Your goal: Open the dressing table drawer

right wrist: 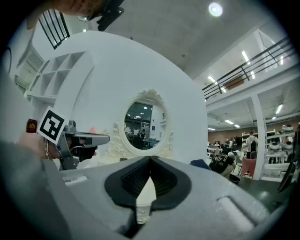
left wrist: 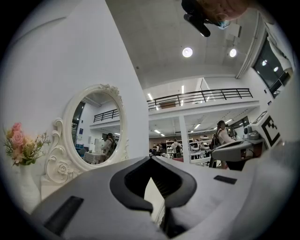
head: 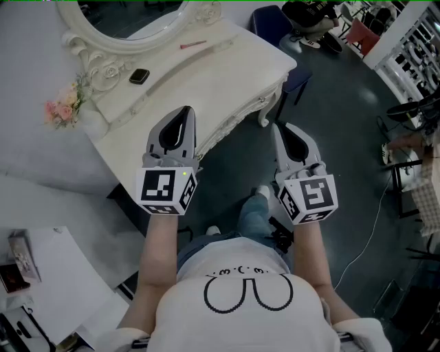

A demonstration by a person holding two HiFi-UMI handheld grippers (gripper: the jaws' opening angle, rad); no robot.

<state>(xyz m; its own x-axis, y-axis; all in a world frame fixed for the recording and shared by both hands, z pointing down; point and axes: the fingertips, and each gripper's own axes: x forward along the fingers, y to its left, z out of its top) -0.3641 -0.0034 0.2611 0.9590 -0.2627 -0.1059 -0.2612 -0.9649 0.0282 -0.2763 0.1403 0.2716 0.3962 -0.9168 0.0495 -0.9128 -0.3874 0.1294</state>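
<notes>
The cream dressing table [head: 206, 75] stands ahead of me, its oval mirror [head: 124, 20] at the top of the head view. Its carved front edge [head: 240, 113] runs down to the left; no drawer front shows plainly. My left gripper [head: 183, 111] hovers over that front edge, jaws shut and empty. My right gripper [head: 278, 127] hangs over the floor just right of the table's leg, also shut and empty. In the left gripper view the jaw tips [left wrist: 151, 159] meet before the mirror [left wrist: 96, 126]. The right gripper view shows its closed tips [right wrist: 150, 159] and the left gripper [right wrist: 79, 139] beside it.
A small black object [head: 139, 76], a pink pen [head: 193, 45] and a pink flower bunch [head: 62, 108] lie on the tabletop. A blue chair [head: 271, 24] stands behind the table. A white desk [head: 48, 275] sits at lower left. My legs [head: 254, 213] stand on the dark floor.
</notes>
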